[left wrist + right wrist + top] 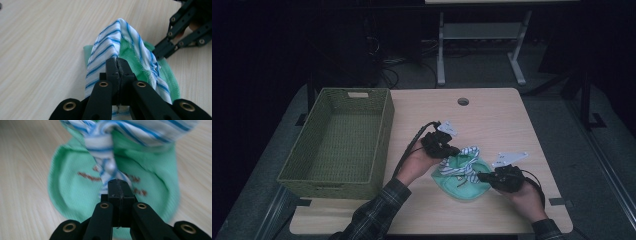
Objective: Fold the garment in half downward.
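Fingers of both grippers are clenching the striped trim of the green garment; lifting evenly should be keeping it from bunching.

Left gripper and right gripper both clamped closed, near each other.

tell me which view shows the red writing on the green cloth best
The right gripper view: the red writing runs across the green cloth either side of the striped trim, though blurred. The high view shows the cloth too small to read, and the left gripper view shows its mesh, not the lettering.
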